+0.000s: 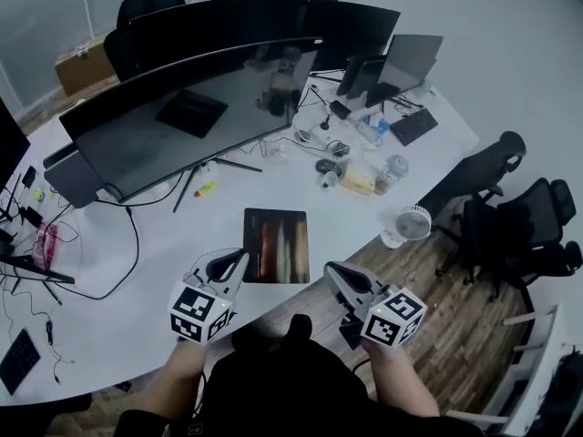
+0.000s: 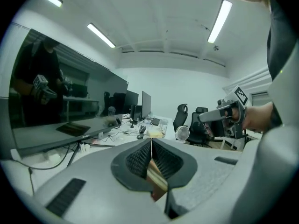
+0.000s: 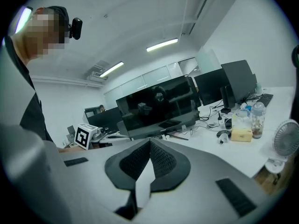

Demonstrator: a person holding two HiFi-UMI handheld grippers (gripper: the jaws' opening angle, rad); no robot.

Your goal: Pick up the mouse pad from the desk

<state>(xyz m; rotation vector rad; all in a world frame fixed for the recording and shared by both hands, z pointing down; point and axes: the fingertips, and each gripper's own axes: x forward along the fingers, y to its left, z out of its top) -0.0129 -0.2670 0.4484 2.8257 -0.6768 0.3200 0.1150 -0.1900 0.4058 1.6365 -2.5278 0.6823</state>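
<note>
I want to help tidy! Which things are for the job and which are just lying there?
For the job: mouse pad, left gripper, right gripper.
Just lying about: fan, monitor, mouse, keyboard.

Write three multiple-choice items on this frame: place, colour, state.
1. The dark rectangular mouse pad with orange streaks lies: A on a chair; B on the white desk, between the left gripper and the right gripper; C on the floor.
2. The small round desk fan is: A white; B red; C black.
3. The left gripper's jaws stand: A wide apart; B together; C around the fan.
B, it lies flat there; A, its grille is white; B, the left gripper view shows them meeting.
</note>
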